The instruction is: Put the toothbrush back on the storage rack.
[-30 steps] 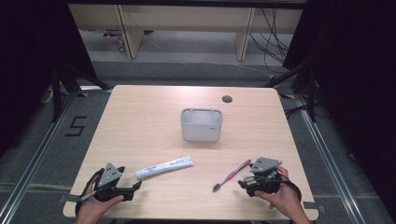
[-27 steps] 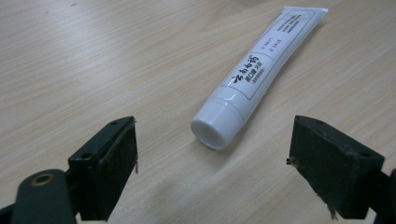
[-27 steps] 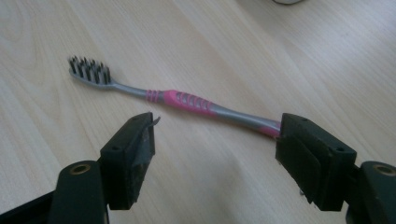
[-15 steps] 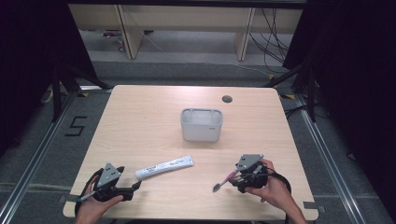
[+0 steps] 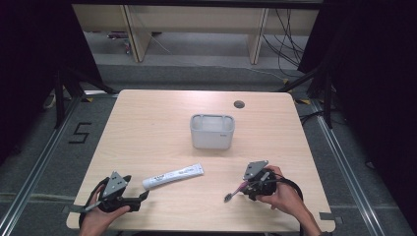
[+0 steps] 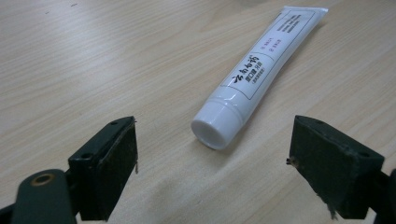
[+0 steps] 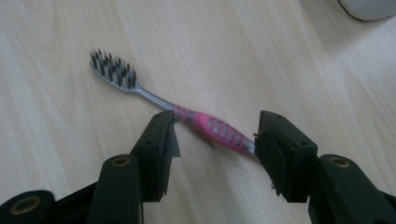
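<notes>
A: Overhead, the toothbrush (image 5: 235,191) lies at the right gripper (image 5: 247,187), near the bin (image 5: 212,131).
B: Left gripper (image 6: 212,149) view: jaws apart before the toothpaste tube (image 6: 254,77).
A: Right gripper view: jaws apart astride the pink handle; closing probably comes next.

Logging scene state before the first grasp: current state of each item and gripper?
Toothpaste tube: capped, lying flat on the table, untouched.
Toothbrush: lying flat, bristles up, pink grip between the right jaws, not yet clamped.
Grey bin: upright, looks empty.
Left gripper: open, facing the tube's cap.
Right gripper: open, straddling the toothbrush.
</notes>
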